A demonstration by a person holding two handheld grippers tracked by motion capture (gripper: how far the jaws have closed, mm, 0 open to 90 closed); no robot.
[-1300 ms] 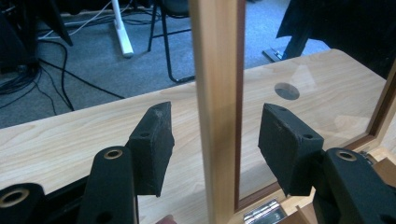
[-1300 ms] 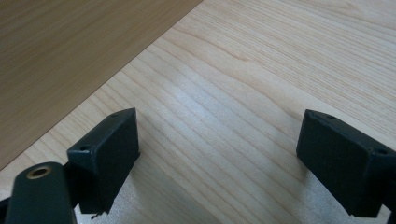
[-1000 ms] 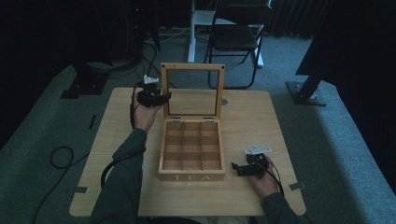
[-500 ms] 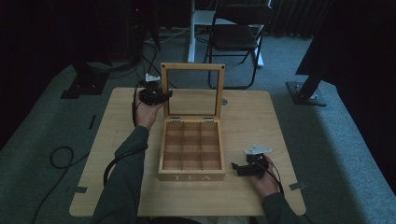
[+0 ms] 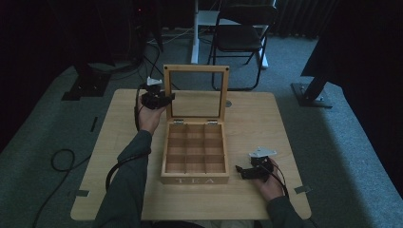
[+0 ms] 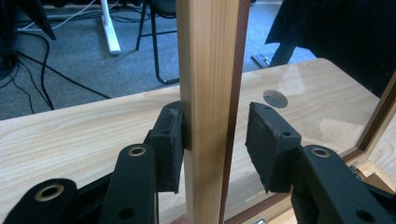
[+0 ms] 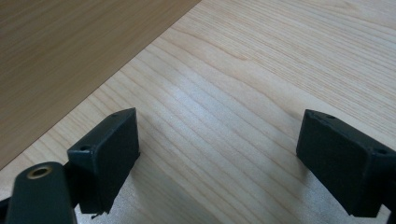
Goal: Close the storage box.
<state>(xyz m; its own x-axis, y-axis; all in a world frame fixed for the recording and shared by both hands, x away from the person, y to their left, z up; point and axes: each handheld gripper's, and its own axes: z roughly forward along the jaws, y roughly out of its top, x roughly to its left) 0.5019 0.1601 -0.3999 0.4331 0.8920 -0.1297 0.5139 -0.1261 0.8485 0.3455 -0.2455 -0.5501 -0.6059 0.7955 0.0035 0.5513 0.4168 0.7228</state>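
Tea box (image 5: 195, 154) sits mid-counter, lid (image 5: 195, 92) upright, compartments bare. Left tongs (image 6: 212, 144) straddle lid's left frame post: one pad touching wood, other apart, so jaws parted, no firm grip yet. Right tongs (image 5: 243, 171) rest spread and empty near counter's front right corner, just beside box. Judgement: lid fully raised; closing or filling remains.

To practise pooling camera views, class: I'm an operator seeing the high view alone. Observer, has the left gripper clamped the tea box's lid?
Observer: No. The left gripper straddles the lid frame. One pad touches the wood, the other stands apart.
Operator: And on the other side?
Observer: The right gripper is wide open, holding nothing, over the table beside the box.
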